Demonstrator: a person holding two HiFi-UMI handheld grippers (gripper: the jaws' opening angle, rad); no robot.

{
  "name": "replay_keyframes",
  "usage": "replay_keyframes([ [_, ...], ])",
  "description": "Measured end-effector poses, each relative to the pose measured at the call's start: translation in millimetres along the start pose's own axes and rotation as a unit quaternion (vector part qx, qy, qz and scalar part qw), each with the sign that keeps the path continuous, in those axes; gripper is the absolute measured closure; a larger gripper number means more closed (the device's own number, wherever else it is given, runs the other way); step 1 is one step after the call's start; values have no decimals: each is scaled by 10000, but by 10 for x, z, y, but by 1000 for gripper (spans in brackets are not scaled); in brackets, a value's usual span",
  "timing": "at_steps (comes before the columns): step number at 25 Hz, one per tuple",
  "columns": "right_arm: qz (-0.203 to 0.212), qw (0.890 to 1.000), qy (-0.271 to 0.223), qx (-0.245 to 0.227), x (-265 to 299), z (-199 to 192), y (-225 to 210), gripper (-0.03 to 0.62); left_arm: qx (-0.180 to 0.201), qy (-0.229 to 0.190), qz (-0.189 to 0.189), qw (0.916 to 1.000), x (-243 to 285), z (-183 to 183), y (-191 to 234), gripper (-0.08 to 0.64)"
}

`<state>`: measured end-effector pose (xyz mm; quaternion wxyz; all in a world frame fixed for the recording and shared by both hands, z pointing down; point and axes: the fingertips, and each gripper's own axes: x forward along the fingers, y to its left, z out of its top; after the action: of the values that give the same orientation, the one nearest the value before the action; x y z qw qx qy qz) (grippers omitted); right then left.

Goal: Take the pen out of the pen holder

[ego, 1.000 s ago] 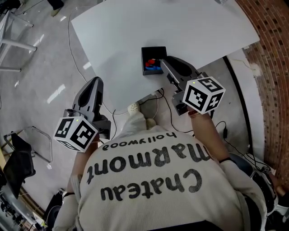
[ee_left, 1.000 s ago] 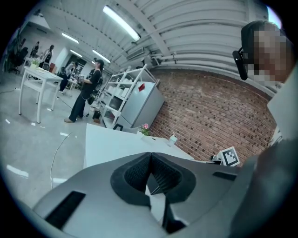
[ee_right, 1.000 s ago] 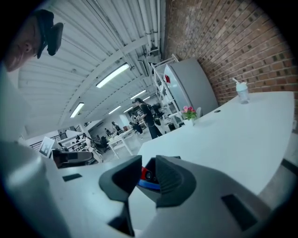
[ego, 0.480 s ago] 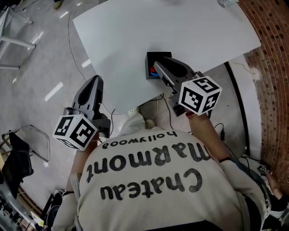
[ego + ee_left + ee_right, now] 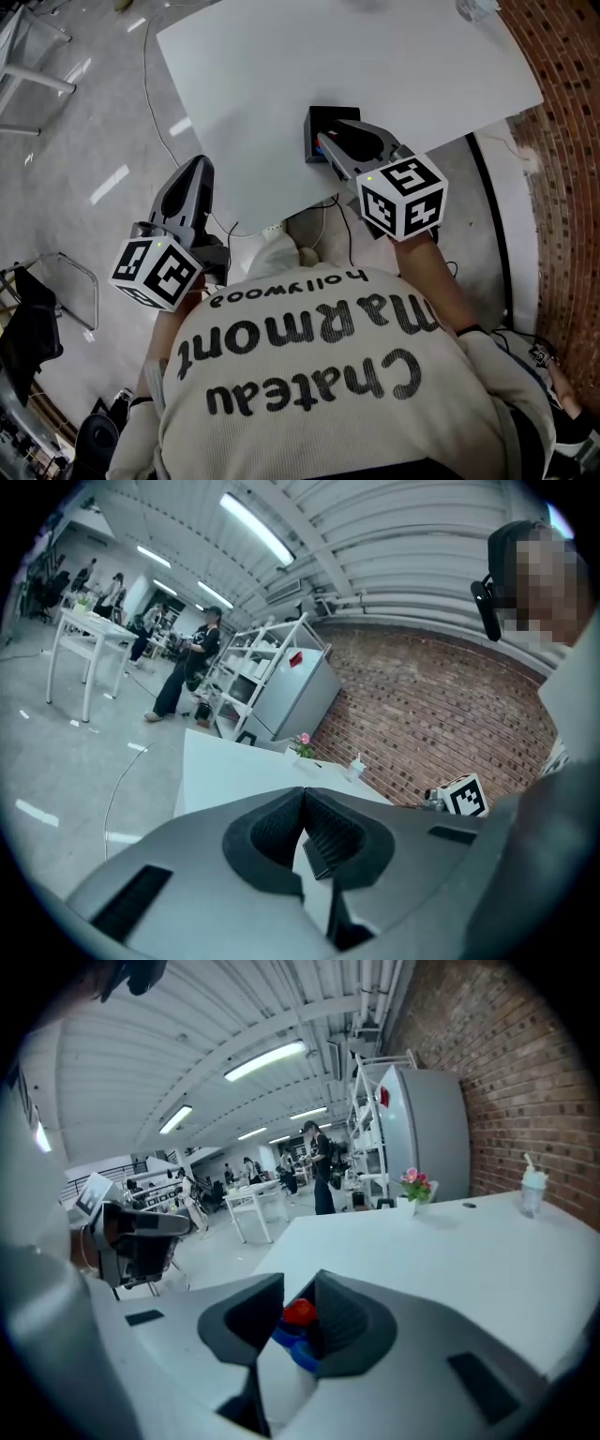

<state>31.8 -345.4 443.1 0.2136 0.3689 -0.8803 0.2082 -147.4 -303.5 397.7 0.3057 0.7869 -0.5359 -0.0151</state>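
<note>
Pen (image 5: 298, 1312) — red-capped, sticking out of black holder (image 5: 317, 120) at table's (image 5: 375, 56) near edge, between right gripper's (image 5: 325, 142) jaws, just opened wide, not pinching. Left gripper (image 5: 199, 165) — clenched, empty, left of table.

Brick wall (image 5: 562, 141) right; grey glossy floor (image 5: 84, 122); white table (image 5: 281, 66).

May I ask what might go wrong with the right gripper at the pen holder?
The right gripper has just been opening its jaws, with a red pen and a blue pen between them: closing may catch both. The pen holder stands near the table edge; a snagged pull might drag it off.
</note>
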Motion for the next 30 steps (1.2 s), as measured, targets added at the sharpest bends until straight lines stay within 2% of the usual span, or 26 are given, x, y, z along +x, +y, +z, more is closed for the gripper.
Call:
replay_keyframes([
  [4,-91,9994,292,-175,53,-56,29,486,-36,-64,27,10000,-76,1,49,557],
  [7,-190,9979,503,-357,84,-79,30,514,-92,-108,42,9999,-115,-4,76,557],
  [10,-212,9975,571,-361,85,-73,12,523,-120,-152,49,9998,-131,3,80,557],
  [18,-291,9978,491,-351,79,-54,19,528,-148,-172,103,9997,-178,-2,89,557],
  [30,-367,9991,175,-75,-51,-7,12,534,-135,-203,75,9997,-235,-34,-26,557],
])
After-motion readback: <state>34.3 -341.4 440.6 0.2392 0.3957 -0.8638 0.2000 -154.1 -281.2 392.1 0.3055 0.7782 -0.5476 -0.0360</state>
